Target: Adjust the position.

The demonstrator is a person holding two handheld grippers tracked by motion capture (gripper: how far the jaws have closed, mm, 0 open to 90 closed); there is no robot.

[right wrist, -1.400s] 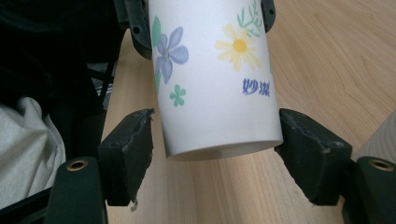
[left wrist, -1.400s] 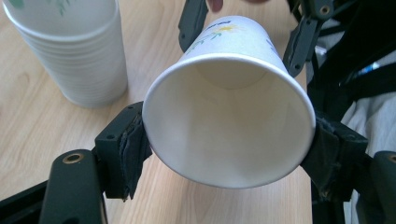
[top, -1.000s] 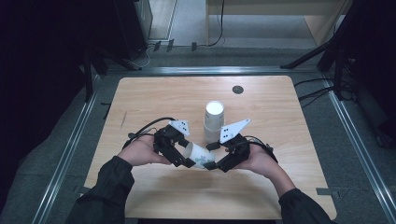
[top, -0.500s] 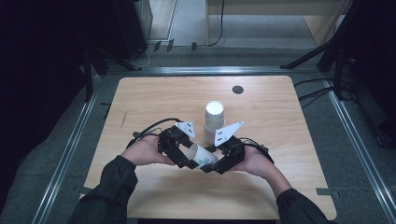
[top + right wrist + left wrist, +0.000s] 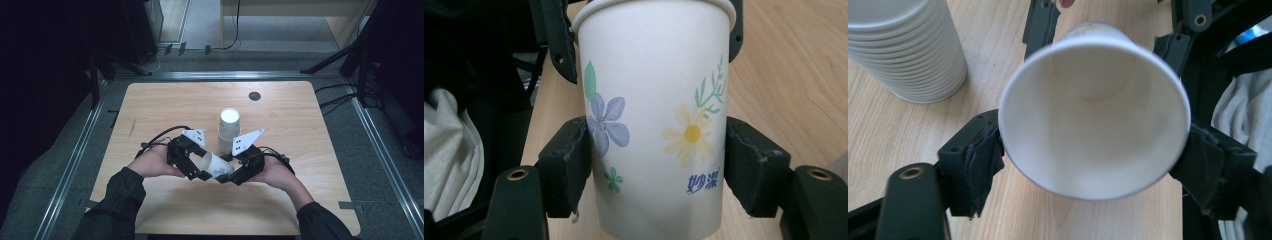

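Since a moment ago you have drawn both hands nearer; the paper cup [image 5: 216,165] is now clamped at both ends above the near bench [image 5: 300,200]. Left gripper [image 5: 200,172] holds its rim, right gripper [image 5: 231,176] its body. Its long axis lies roughly level, mouth pointing left. The cup stack [image 5: 229,129] stands just beyond.

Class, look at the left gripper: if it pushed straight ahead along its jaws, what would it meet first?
The left gripper already pinches the paper cup at its rim. Straight ahead, just beyond the cup's base, stand the right gripper's jaws, probably the first contact, though depth is uncertain.
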